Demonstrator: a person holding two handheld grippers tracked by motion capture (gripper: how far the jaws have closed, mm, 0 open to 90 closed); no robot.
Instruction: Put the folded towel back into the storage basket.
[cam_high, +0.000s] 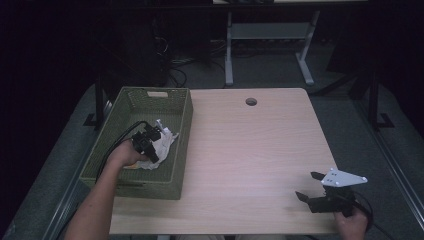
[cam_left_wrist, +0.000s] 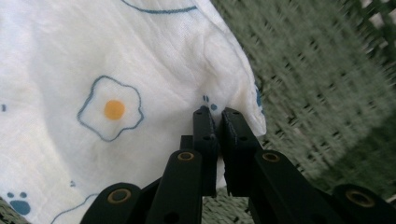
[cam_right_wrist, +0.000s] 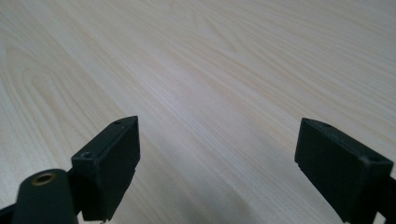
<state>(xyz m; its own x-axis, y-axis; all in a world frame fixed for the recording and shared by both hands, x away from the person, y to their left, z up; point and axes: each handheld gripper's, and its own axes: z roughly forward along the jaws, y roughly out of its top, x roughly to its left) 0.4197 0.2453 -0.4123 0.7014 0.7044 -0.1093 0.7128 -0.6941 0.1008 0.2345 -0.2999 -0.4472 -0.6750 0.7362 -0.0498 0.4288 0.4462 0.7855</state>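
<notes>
A white cloth (cam_high: 161, 142) printed with fried eggs and blue paws lies inside the green woven basket (cam_high: 131, 102) at the table's left. My left gripper (cam_high: 152, 139) is down in the basket and shut on the cloth (cam_left_wrist: 112, 107); in the left gripper view its jaws pinch a fold of the fabric near the edge, midway point (cam_left_wrist: 218, 112). My right gripper (cam_high: 308, 186) rests low over the table's front right corner, open, jaws wide apart with bare wood between them (cam_right_wrist: 217, 135).
The light wooden table (cam_high: 250, 150) has a round cable hole (cam_high: 251, 101) near its far edge. A yellowish item (cam_high: 131, 165) shows under the cloth in the basket. Dark floor, cables and a desk frame (cam_high: 270, 45) lie beyond the table.
</notes>
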